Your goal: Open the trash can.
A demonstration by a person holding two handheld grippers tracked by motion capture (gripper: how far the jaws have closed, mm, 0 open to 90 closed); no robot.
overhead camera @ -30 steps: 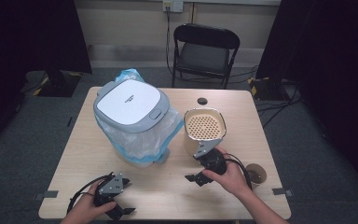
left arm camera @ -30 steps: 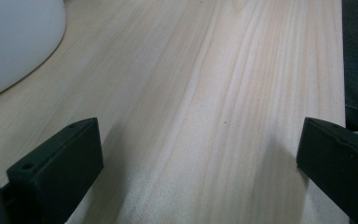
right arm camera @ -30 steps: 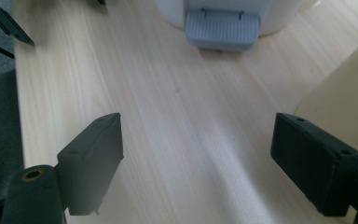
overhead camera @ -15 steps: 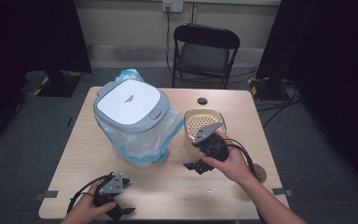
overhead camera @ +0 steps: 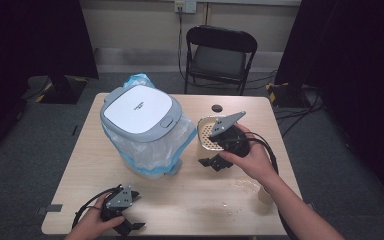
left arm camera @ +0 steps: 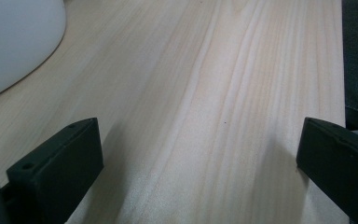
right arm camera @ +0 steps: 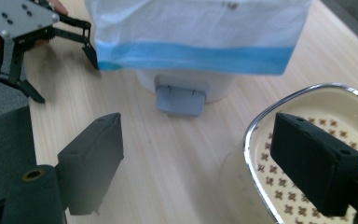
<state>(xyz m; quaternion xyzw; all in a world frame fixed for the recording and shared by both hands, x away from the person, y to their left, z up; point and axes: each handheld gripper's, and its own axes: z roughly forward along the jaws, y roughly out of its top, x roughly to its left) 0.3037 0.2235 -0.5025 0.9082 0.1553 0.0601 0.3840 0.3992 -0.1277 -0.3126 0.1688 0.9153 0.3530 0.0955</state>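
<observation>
Item: cream round container with perforated insert and metal rim (overhead camera: 206, 136), standing right of centre on the pale wooden table (overhead camera: 190, 200), just beside the white lidded bin with blue-edged bag (overhead camera: 142, 131).

Right gripper (right arm camera: 200, 158): released, jaws straddling the near rim.

Left gripper (overhead camera: 125, 215): released, resting at the near edge, well apart.

Clearance: bare tabletop toward the person.
</observation>
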